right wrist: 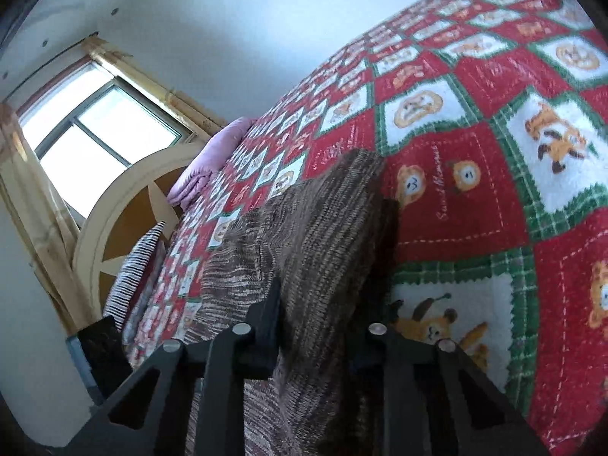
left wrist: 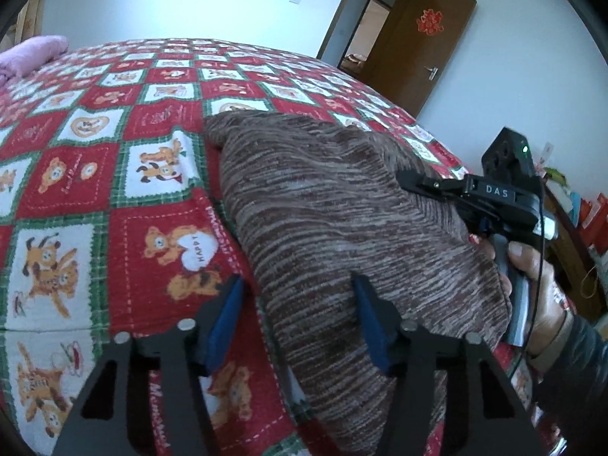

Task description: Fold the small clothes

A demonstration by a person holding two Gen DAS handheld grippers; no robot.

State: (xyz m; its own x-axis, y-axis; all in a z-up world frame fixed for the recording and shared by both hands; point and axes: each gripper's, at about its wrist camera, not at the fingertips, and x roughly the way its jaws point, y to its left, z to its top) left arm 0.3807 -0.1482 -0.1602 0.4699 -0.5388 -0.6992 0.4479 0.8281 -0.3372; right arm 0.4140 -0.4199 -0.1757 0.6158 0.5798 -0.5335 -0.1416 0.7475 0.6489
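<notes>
Lying across the middle of the left wrist frame on the red, white and green bear-print bedspread (left wrist: 114, 174), the brown striped knit garment (left wrist: 323, 205) has its near edge between the left gripper (left wrist: 298, 315), whose blue fingers (left wrist: 228, 315) stand partly apart, the cloth's near edge between them. At right, the right gripper (left wrist: 408, 180) nips the knit's far edge; its own view shows its dark fingers (right wrist: 266, 326) clamped on a raised fold of knit

I'm seeing a pink pillow (left wrist: 32, 53) lying at the far end of the bear-patterned bedspread (left wrist: 95, 159), and a brown door (left wrist: 425, 43) standing open beyond it.
</notes>
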